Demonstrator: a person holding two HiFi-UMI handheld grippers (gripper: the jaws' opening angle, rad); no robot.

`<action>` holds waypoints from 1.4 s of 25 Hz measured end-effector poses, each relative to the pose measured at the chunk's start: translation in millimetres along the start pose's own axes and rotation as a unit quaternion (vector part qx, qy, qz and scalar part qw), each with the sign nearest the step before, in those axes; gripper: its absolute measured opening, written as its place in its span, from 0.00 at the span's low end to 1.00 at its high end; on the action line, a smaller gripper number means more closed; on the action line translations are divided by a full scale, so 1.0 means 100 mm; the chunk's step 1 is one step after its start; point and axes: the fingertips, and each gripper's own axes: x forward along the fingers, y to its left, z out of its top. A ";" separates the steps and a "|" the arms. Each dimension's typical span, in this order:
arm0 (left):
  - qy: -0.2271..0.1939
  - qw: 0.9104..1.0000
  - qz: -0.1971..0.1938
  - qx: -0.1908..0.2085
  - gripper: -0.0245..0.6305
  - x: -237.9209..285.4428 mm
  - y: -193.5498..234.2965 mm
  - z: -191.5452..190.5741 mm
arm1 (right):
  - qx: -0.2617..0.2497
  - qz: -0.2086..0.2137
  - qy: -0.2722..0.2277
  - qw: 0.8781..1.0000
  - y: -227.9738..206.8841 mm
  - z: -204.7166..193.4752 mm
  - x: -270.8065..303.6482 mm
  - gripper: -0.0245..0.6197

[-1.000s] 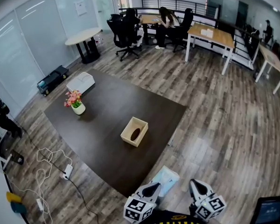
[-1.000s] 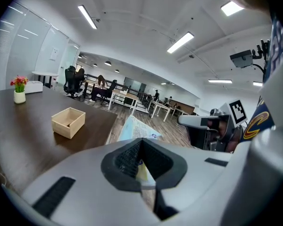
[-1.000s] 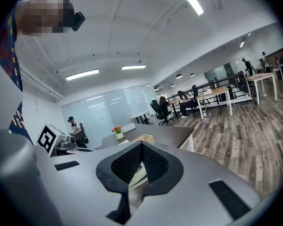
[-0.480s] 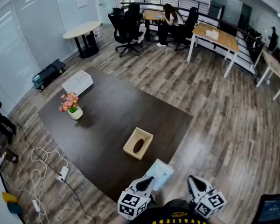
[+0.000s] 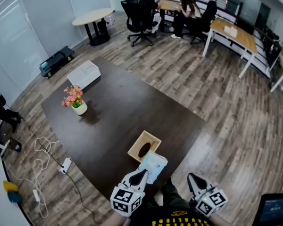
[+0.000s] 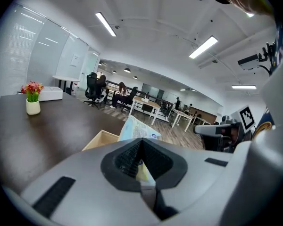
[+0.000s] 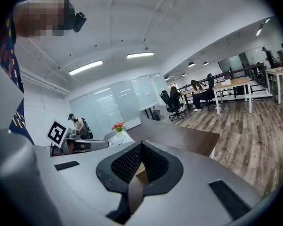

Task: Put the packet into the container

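The pale blue packet (image 5: 154, 165) is pinched at its near end by the left gripper (image 5: 141, 176), fingers clamped tight on it. The right gripper (image 5: 194, 180) is shut on nothing, off to the side. The packet's long axis is pointed away, and its far end is seen over the near corner of the wooden container (image 5: 150, 135) on the dark surface (image 5: 118, 107). The packet's print can't be read.

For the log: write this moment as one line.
left gripper: shut on packet | packet: at container rim, not in | right gripper: shut
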 end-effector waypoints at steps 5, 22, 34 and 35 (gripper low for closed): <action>-0.009 0.999 0.034 -0.015 0.04 0.19 0.18 0.20 | -0.003 0.036 0.008 0.999 -0.18 0.23 0.40 0.04; 0.018 0.997 0.076 -0.026 0.04 0.63 0.59 0.35 | 0.017 0.094 0.048 0.994 -0.39 0.34 1.17 0.04; 0.090 0.993 0.076 0.004 0.04 0.95 0.93 0.18 | 0.036 0.093 0.073 0.992 -0.52 0.19 1.36 0.04; 0.094 0.993 0.076 0.000 0.04 0.97 0.96 0.15 | 0.038 0.093 0.073 0.992 -0.53 0.19 1.36 0.04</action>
